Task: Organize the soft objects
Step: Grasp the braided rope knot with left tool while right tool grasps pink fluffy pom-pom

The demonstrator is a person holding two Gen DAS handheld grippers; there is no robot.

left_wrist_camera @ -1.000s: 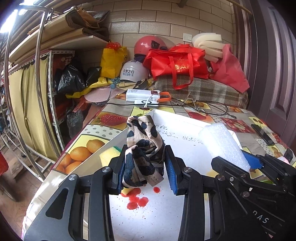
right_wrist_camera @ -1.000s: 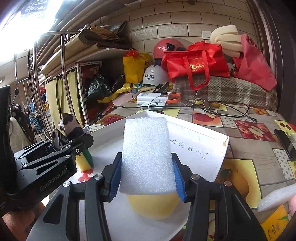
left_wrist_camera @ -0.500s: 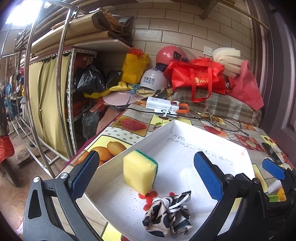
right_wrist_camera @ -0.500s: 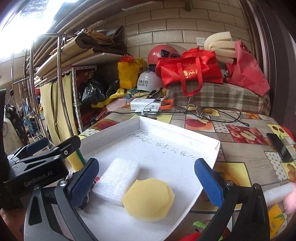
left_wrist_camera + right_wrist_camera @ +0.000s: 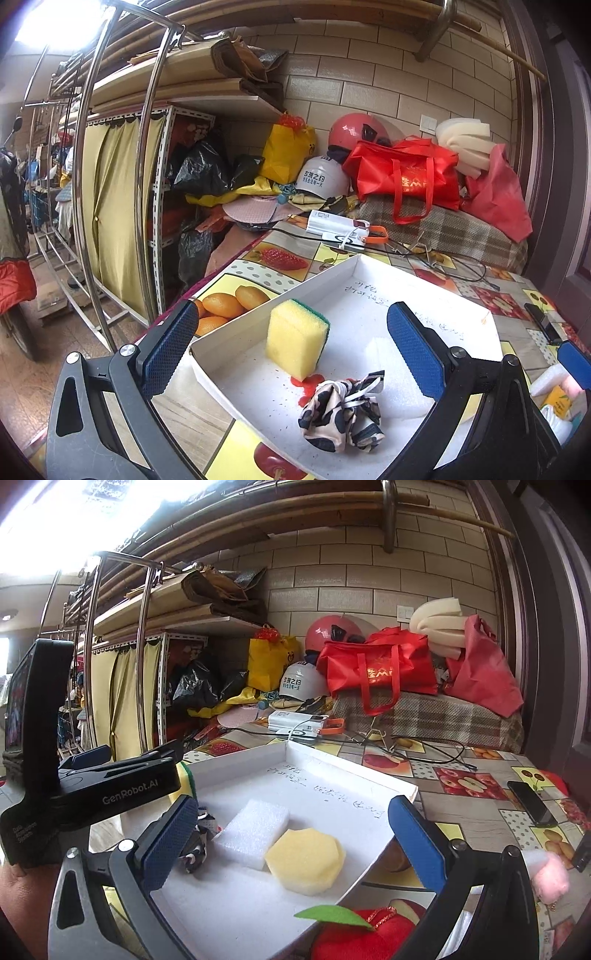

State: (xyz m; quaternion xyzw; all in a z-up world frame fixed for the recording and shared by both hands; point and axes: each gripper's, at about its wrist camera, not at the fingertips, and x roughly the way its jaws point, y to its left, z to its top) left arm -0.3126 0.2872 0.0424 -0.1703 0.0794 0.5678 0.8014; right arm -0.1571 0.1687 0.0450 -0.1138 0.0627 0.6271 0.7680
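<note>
Holding both grippers wide and empty, I see the spotted cloth bundle (image 5: 341,415) lying in the white tray (image 5: 258,312) between my left gripper (image 5: 291,349) fingers; the white foam block (image 5: 253,830) and yellow sponge disc (image 5: 304,860) lie between my right gripper (image 5: 293,836) fingers.

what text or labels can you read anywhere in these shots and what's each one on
"GenRobot.AI": side of the left gripper.
Small print lower on that gripper: too small to read.
White helmet: printed Chinese characters, too blurred to read surely.
Red bag: gold logo, not legible.
White tray: handwriting on its floor, not legible.
White box: label unreadable.
</note>
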